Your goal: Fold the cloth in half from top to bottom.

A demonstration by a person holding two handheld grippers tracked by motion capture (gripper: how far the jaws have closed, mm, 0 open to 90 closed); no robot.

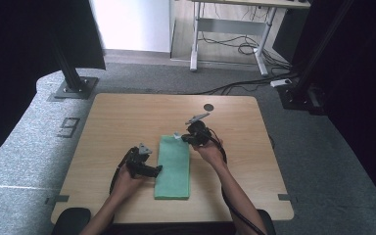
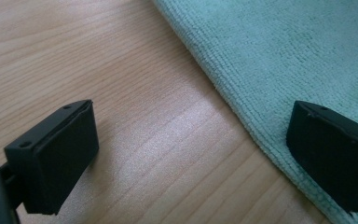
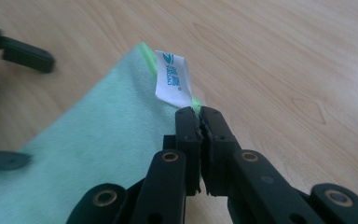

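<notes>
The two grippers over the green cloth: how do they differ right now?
The left gripper has its jaws wide open, one over bare table, one over the cloth's edge. The right gripper is shut on the cloth's corner by its white tag. Both are black, hand-held and two-jawed.

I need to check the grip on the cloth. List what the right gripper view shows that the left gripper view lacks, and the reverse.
Right gripper view: the right gripper shut on the green cloth at a corner, beside its white label.
Left gripper view: the left gripper open, one jaw over bare table, the other over the cloth's edge.
Both: the green cloth and the wooden table.
</notes>
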